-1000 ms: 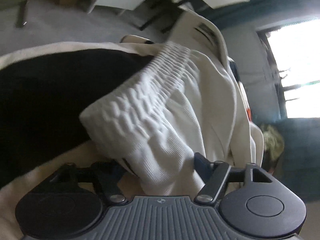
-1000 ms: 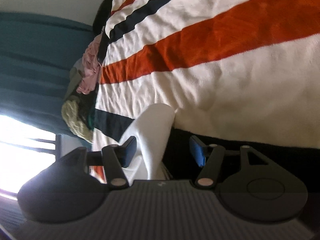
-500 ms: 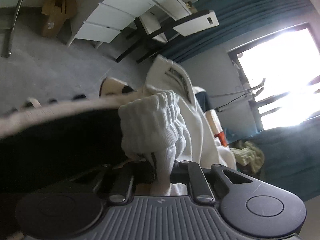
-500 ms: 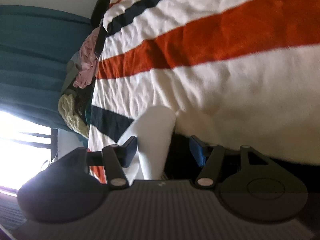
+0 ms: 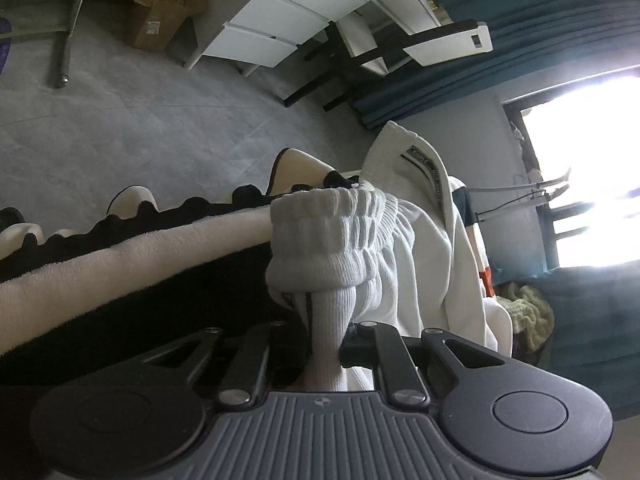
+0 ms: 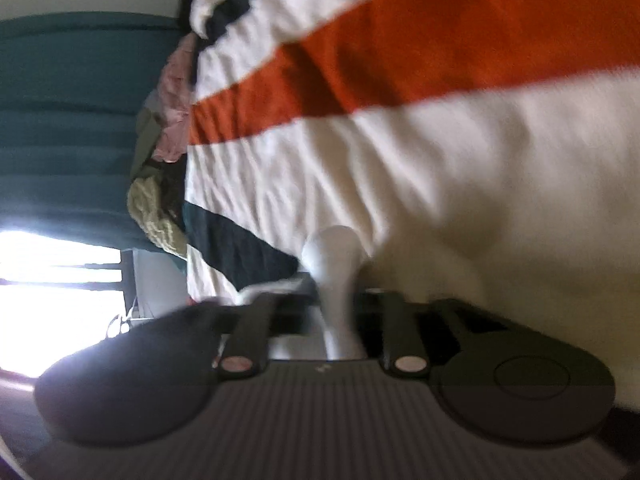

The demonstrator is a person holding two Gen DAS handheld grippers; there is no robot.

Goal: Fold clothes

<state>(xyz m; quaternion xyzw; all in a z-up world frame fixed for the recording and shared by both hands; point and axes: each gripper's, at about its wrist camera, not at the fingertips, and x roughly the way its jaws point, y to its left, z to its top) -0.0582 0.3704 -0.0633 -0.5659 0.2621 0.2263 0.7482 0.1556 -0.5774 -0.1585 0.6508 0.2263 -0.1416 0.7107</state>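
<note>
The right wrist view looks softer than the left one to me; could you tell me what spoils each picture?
Right wrist view: motion blur smears the striped blanket and the white garment; the window is blown out. Left wrist view: sharp, but the window glares white and fisheye bends the room.

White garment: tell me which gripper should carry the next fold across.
Left, probably. The left gripper is shut on the white garment at its thick ribbed waistband, a firm bunch. The right gripper pinches only a thin fold above the striped blanket, and its view is blurred.

Garment (image 5: 400, 248) lies on blanket (image 6: 460, 160), clothes pile (image 6: 160, 200) beyond
</note>
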